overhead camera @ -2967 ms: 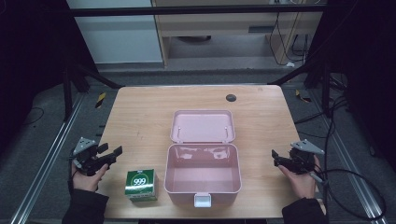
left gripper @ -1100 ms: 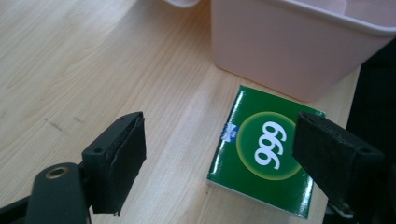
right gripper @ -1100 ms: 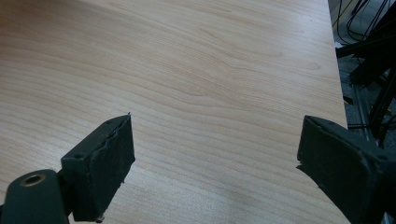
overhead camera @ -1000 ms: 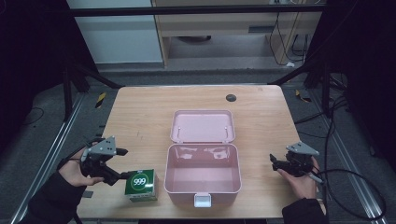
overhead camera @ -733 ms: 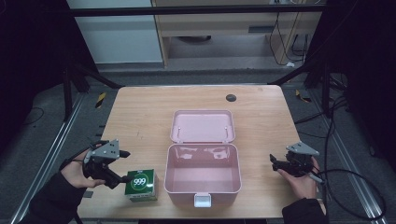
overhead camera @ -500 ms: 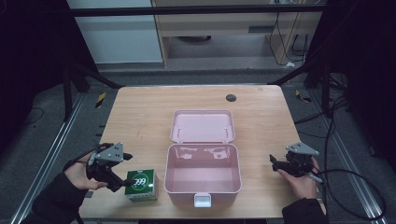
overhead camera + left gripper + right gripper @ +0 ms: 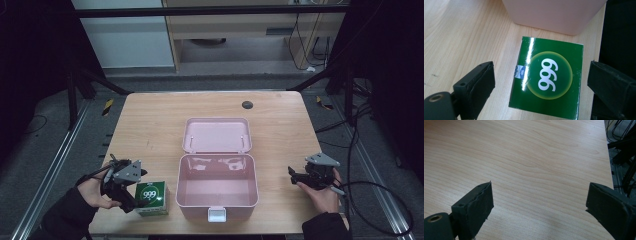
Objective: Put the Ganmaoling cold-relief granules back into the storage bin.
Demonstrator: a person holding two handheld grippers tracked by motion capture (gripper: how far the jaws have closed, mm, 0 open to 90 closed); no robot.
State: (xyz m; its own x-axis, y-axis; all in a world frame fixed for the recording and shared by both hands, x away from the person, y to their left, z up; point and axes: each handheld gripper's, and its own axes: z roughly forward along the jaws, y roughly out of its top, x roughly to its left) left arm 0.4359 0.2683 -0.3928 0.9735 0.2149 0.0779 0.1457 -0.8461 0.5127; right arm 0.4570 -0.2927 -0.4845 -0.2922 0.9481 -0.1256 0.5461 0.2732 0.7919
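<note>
Left gripper [image 7: 540,82] nearer, jaws opening; green box [image 7: 546,77] edge cropped

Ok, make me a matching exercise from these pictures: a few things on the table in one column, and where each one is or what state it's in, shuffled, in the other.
Things:
1. green box
2. pink case
3. left gripper
4. right gripper

Places or states:
A. lid open, mid-table
B. jaws apart over bare wood
C. jaws apart either side of the green box
D. flat on the table, left of the pink case

Pairs: 1-D, 2-A, 3-C, 4-B
</note>
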